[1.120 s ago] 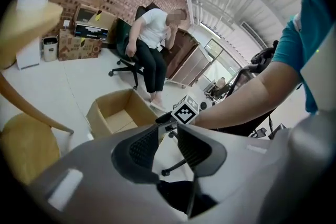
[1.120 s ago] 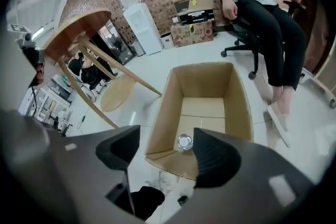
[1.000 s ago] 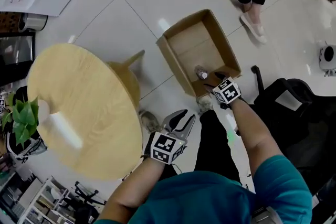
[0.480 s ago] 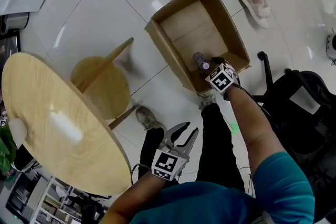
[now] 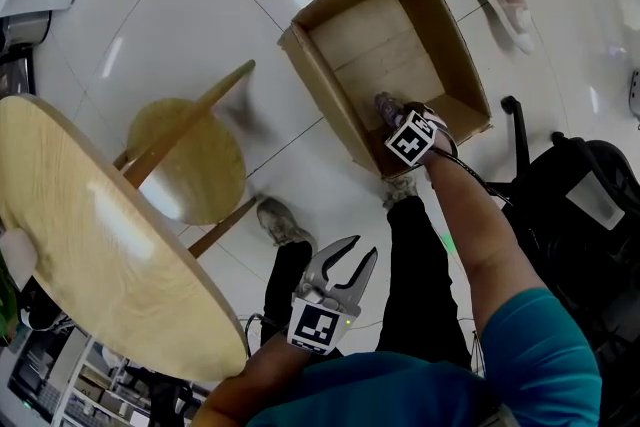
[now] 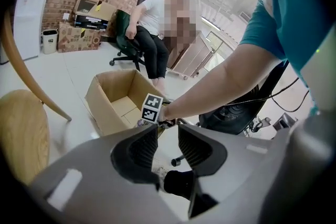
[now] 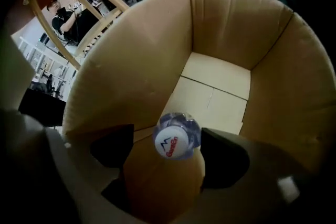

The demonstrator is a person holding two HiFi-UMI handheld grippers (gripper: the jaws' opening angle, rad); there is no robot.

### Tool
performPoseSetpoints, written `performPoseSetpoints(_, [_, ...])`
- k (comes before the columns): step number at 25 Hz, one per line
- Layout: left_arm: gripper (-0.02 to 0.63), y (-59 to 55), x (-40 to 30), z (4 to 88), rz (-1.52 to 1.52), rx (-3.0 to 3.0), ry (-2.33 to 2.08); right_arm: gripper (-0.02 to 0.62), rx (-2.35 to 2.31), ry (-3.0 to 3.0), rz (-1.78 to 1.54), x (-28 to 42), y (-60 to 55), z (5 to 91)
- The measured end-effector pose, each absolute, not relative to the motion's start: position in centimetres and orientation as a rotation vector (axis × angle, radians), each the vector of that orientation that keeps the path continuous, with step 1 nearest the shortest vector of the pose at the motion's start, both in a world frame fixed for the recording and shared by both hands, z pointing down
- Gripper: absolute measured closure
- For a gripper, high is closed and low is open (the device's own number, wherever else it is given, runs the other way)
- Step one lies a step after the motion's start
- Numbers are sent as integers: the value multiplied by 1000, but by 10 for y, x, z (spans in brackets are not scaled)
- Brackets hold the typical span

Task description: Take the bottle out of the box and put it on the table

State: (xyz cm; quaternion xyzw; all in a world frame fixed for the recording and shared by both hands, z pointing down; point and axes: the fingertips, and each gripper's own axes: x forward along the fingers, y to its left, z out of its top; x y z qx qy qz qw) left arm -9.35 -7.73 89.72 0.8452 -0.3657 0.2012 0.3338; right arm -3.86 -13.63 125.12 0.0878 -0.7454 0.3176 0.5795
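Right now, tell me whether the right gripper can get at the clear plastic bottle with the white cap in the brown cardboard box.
Probably yes: the bottle already stands between the right gripper's open jaws, with nothing blocking them.

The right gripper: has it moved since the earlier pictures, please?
Yes: the right gripper went from the box rim down inside, bottle now between its open jaws.

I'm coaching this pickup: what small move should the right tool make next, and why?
Probably lower the right tool slightly, then close. Its jaws stand open either side of the bottle in the box, level with the bottle's top and not pressing on it, so a lower grip looks safer.
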Motion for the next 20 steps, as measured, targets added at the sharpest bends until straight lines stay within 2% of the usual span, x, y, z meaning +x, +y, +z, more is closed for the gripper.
performPoseSetpoints(8, [506,-77,-94,897,557,1985,-981,223,221,-1693,800,-44,-142,1259])
performPoseSetpoints(13, [506,-75,-88,898,557,1968,-960,284,250,-1645,780,-41,-146,1274])
performPoseSetpoints(20, [506,-71,-87,898,563,1957,-949,272,263,-1576,838,-36,-143,1283])
